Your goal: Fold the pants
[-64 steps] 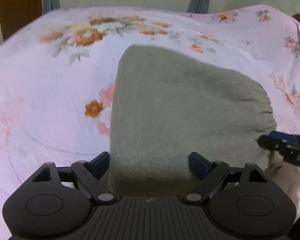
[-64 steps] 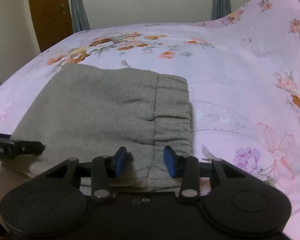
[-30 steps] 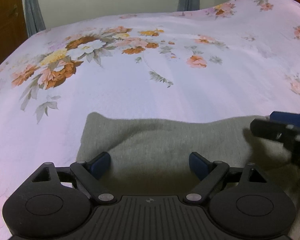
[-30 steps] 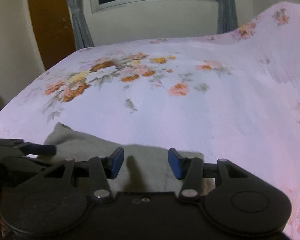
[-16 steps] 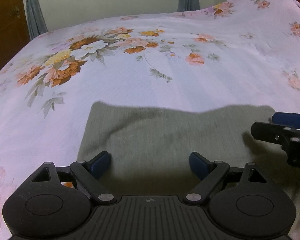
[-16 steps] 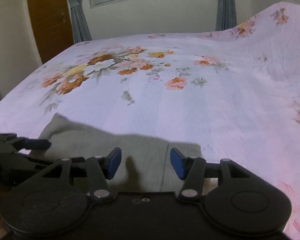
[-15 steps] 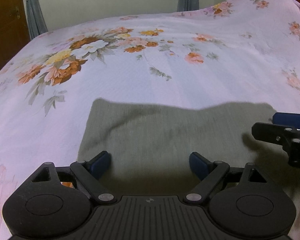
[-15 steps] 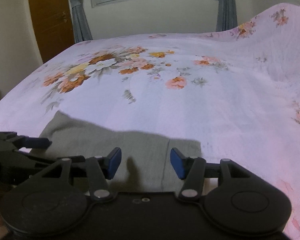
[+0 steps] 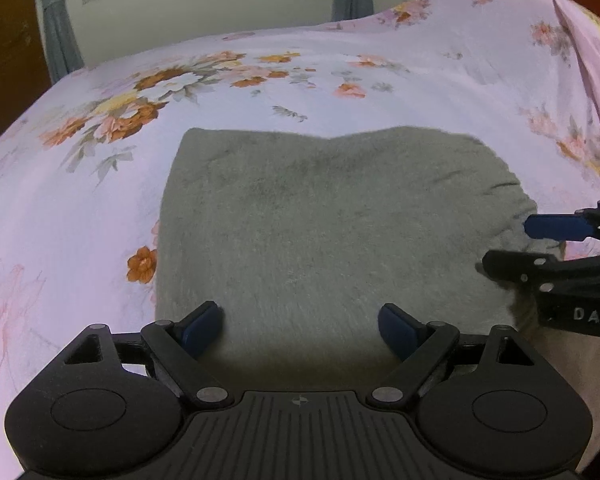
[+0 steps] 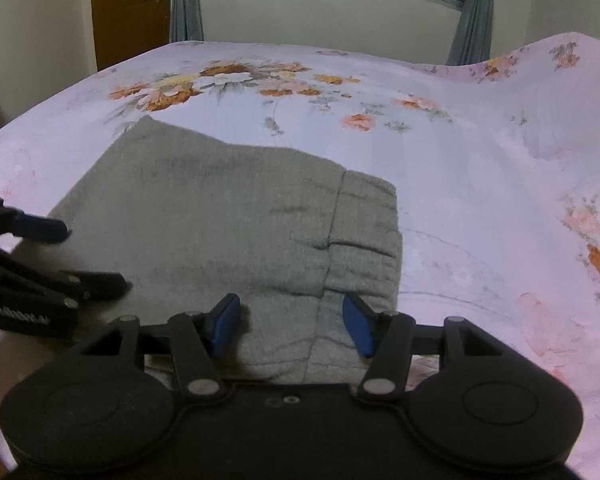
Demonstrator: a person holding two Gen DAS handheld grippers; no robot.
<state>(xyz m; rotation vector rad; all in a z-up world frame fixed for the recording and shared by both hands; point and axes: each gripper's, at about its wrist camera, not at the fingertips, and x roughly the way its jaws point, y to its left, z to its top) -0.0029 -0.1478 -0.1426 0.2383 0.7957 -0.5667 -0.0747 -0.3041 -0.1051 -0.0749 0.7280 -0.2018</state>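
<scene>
Pants (image 9: 332,224) (folded) between open tongs (image 9: 300,326)

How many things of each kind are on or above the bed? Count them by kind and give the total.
Pants: 1
Grippers: 2, the left gripper and the right gripper
Total: 3

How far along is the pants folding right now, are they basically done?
Nearly done, it seems. The gray pants lie on the floral bedsheet as a compact folded block, the ribbed waistband along its right edge. Nothing is in hand: the left gripper and right gripper both have open jaws at the near edge. What remains is at most a final fold or smoothing.
</scene>
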